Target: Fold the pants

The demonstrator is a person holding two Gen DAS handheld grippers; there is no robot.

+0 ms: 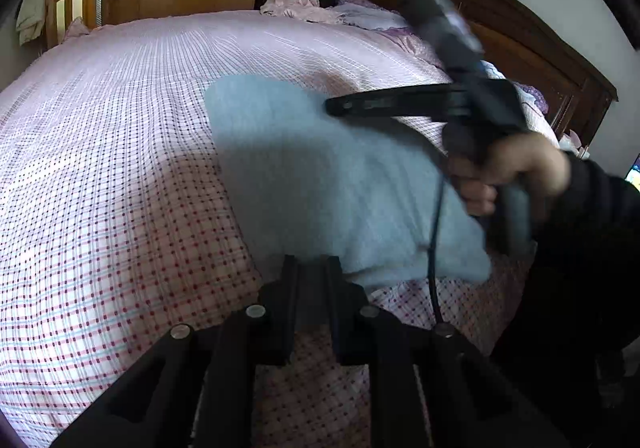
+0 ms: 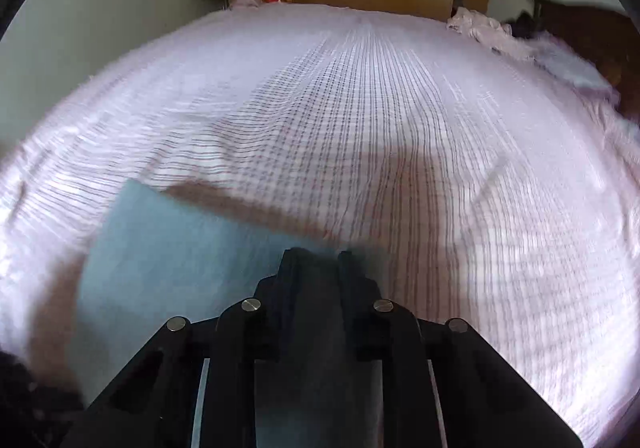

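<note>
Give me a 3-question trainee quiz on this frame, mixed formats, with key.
1. True or false: the pants lie on a bare wooden table.
2. Multiple choice: the pants' colour is A) black B) light blue C) red.
3. Fill in: in the left wrist view, the right gripper hangs over the ____, its fingers pointing toward the picture's left.

Key:
1. False; they lie on the checked bedspread.
2. B.
3. Pants. The left gripper sits at their near edge, fingers close together; whether it pinches cloth is not clear.
</note>
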